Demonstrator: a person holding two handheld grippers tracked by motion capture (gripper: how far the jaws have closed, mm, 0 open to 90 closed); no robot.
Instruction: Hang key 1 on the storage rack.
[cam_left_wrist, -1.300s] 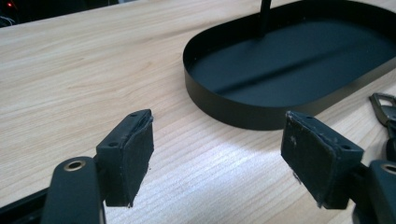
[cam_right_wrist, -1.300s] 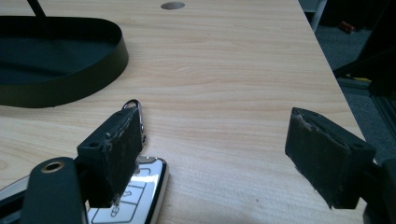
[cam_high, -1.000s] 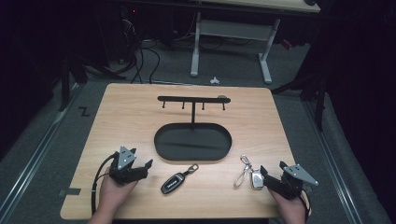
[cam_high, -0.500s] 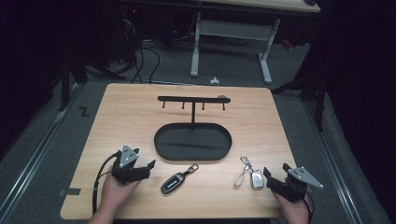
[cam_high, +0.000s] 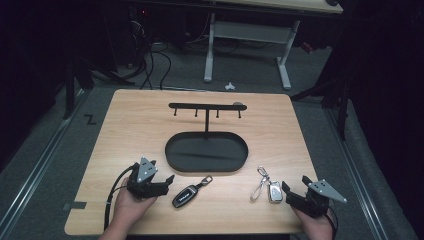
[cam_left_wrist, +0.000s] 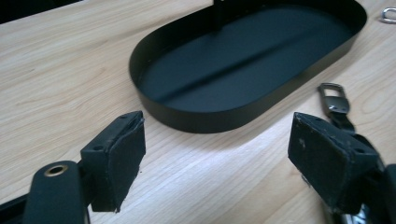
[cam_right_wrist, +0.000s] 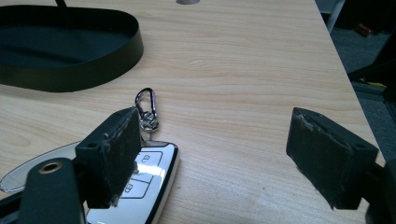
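A black key fob (cam_high: 184, 195) with a strap and metal clasp (cam_left_wrist: 332, 95) lies on the wooden table, just right of my left gripper (cam_high: 164, 185). That gripper is open, its jaws wide apart over bare wood (cam_left_wrist: 217, 135), facing the black oval tray (cam_left_wrist: 215, 122). A silver key fob (cam_high: 274, 192) with a carabiner (cam_right_wrist: 145, 100) lies just left of my right gripper (cam_high: 295, 189). The right gripper (cam_right_wrist: 217, 135) is open too, and the fob (cam_right_wrist: 149, 163) sits beside and partly behind its left jaw, not between the jaws.
The oval tray (cam_high: 172, 160) stands mid-table with a post and a hook bar (cam_high: 206, 106) above it. The table's right edge (cam_right_wrist: 343, 70) runs close to the right gripper. Bare wood lies between the two keys. A desk frame and cables occupy the floor beyond.
The left gripper has crept slightly right toward the black key fob. The right gripper has drifted slightly right and toward the near edge. The keys have not moved.
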